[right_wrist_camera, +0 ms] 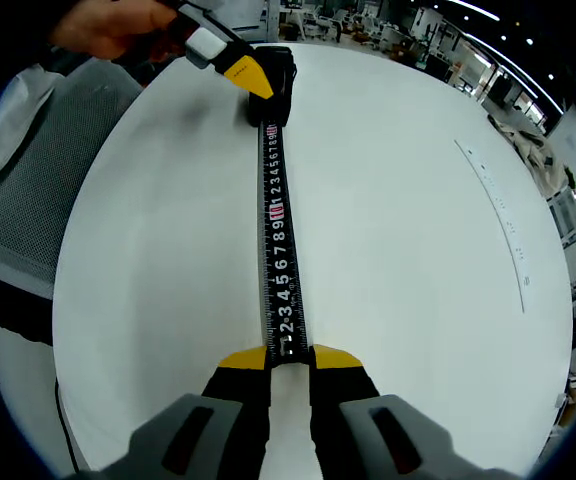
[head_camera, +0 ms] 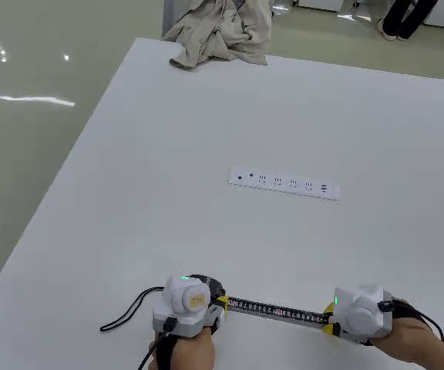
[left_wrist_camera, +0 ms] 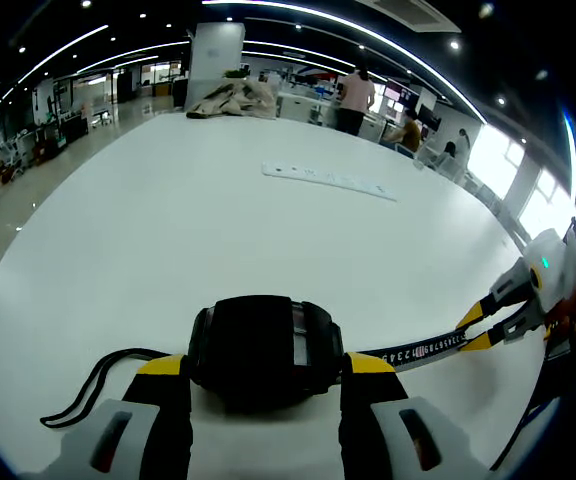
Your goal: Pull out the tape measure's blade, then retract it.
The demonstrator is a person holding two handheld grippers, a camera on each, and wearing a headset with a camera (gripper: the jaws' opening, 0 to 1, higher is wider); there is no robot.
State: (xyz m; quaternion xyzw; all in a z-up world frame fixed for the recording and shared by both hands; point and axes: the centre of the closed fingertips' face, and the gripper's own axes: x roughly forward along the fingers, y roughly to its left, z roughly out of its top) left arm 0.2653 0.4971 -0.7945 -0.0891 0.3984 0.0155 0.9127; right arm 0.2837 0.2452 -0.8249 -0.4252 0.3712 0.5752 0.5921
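The black tape measure case [left_wrist_camera: 264, 350] sits on the white table, clamped between the yellow-tipped jaws of my left gripper [left_wrist_camera: 266, 368]. Its black blade [right_wrist_camera: 279, 250] with white numbers runs flat across the table to my right gripper [right_wrist_camera: 288, 358], which is shut on the blade's end. In the head view the left gripper [head_camera: 216, 302] is at the near edge with the case [head_camera: 206, 285] partly under it, the blade [head_camera: 272, 311] stretches right, and the right gripper [head_camera: 330, 318] holds its tip. A black wrist cord [head_camera: 129, 312] trails left from the case.
A white power strip [head_camera: 284, 183] lies mid-table beyond the grippers. A beige crumpled garment [head_camera: 220, 32] rests at the far edge. The table's left edge [head_camera: 68, 166] drops to a shiny floor. People stand at desks in the background [left_wrist_camera: 353, 95].
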